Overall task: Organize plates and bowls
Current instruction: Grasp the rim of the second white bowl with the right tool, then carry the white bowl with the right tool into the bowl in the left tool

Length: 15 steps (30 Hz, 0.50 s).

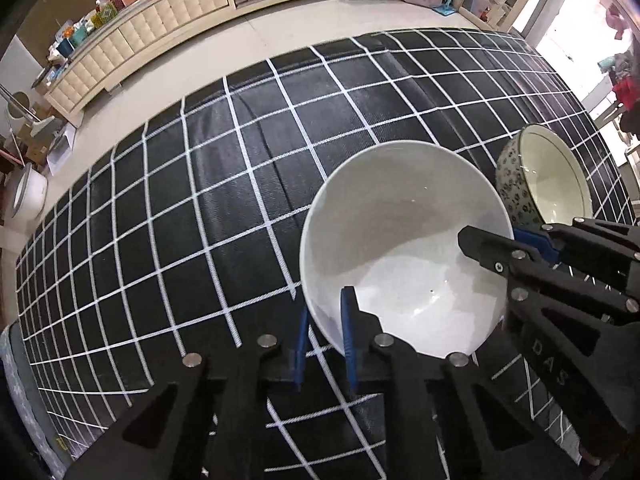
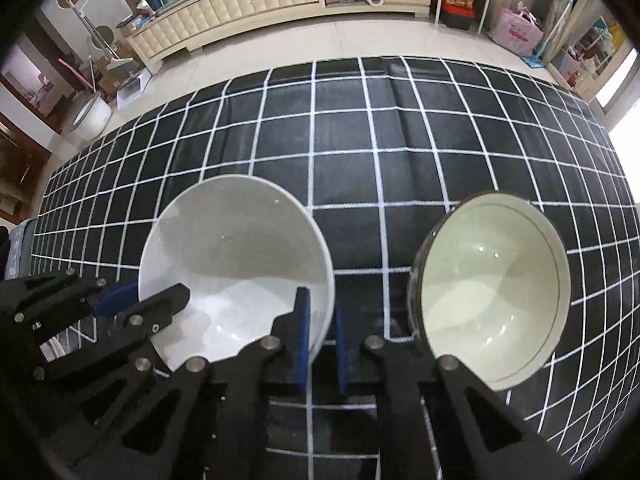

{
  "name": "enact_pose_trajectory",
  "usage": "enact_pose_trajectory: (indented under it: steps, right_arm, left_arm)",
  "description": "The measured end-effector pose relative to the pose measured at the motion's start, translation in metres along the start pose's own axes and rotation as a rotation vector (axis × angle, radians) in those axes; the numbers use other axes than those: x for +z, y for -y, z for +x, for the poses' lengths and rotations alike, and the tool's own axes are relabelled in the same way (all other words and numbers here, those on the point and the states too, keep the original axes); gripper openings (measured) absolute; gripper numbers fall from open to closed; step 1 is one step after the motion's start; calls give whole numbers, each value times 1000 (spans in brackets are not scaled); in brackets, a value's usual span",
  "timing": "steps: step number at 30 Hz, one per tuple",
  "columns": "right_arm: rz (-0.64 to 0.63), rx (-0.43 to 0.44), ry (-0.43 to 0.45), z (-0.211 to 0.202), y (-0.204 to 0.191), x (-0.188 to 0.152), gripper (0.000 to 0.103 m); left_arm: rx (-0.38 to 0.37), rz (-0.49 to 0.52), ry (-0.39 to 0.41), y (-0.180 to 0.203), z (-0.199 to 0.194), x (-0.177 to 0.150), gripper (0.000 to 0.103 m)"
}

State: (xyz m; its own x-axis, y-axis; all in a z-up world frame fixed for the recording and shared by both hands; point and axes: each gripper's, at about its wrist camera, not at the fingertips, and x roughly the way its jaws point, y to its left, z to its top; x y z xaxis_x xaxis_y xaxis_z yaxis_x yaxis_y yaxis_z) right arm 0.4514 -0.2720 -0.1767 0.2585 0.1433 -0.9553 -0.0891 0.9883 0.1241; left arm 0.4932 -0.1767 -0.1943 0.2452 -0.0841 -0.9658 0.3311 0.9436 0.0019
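Left gripper (image 1: 325,334) fills the lower edge of the left wrist view, blue pads pinching the near-left rim of the white bowl (image 1: 404,240), one pad inside, one outside; right gripper (image 2: 322,330) at the bottom centre of the right wrist view, pads clamped on the same bowl's opposite rim; both point steeply down.

White bowl sits centre-right in the left view, lower left in the right view; plain, glossy, empty, round rim unbroken; whether it rests on the cloth or is lifted, cannot tell.

Patterned bowl (image 2: 490,300) just beside it, apart, lower right in the right view; cream inside with a thin dark line under the rim, small floral print on the grey outside wall, empty.

Tablecloth (image 1: 200,200) black with white grid; wide bare stretch to the left and above the bowls; a crease runs across the middle; far edge drops to pale floor (image 2: 280,40); cream sideboard (image 2: 240,4) along the upper frame, well apart.
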Motion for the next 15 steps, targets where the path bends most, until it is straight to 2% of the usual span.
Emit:
enact_pose_trajectory:
  steps: [9, 15]
  right_arm:
    - [-7, 24, 30, -38, -17, -13, 13]
    - [-29, 28, 61, -73, -35, -36, 13]
  left_arm:
    - [24, 4, 43, -7, -49, -15, 13]
    - [10, -18, 65, -12, -84, -47, 13]
